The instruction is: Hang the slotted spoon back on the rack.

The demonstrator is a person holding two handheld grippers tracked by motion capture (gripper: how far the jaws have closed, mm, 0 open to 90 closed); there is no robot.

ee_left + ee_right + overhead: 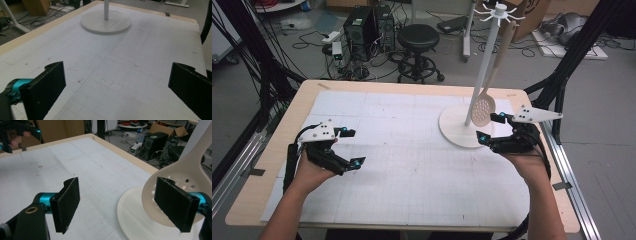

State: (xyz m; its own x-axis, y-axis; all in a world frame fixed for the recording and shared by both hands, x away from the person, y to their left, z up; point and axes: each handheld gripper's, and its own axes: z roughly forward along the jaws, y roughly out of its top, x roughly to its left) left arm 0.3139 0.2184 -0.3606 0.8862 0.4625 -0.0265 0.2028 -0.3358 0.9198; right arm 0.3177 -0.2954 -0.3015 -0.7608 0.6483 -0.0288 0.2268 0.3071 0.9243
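I see a matt cream plastic slotted spoon (185, 180) hanging above the stand's smooth white base (457, 131); beneath that base, a scuffed paper grid mat (412, 165) (pale wooden table (287, 125) edging it).

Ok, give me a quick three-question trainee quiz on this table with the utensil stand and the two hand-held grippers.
1. True or false: the slotted spoon lies flat on the mat.
2. Which hand-held gripper is nearer the stand's round base? A) left B) right
3. What is between the jaws of the left hand-held gripper?

Key:
1. False. It hangs from the top of the stand, its bowl low by the pole.
2. B. The right hand-held gripper is at the base, jaws apart, one jaw in front of the spoon's bowl in the right gripper view.
3. Nothing; the jaws stand wide apart over bare mat.
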